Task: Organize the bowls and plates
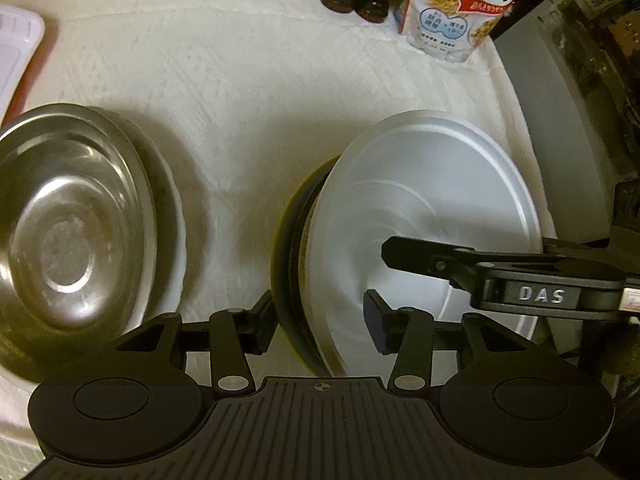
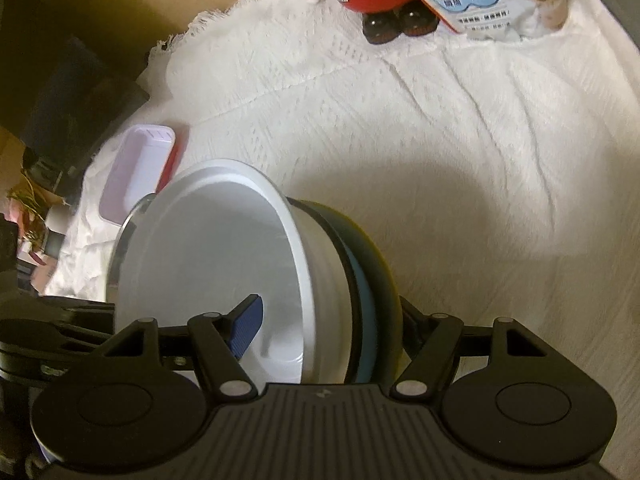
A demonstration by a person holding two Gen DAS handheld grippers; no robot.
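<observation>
Both claws straddling one stack of dishes, lifted on edge above the cloth-covered desk.

Left claw [image 1: 320, 322]: fingers set either side of the stack's rim, one outside against the dark plate [image 1: 290, 240], one inside the white bowl [image 1: 424, 216]; clamped or merely close, cannot tell. Right claw [image 2: 326, 330] takes the opposite rim the same way: blue pad [image 2: 246, 330] inside the white bowl [image 2: 212, 272], other finger behind the dark plate [image 2: 382, 280]; again cannot tell if pinched. The stack lies directly ahead of both claws, shared equally. Steel bowl [image 1: 68, 216], nested on a white dish [image 1: 174, 240], sits on the desk [image 1: 248, 112] well left of the stack, nearer the left claw. Judged next: carry the stack leftward to join it.
</observation>
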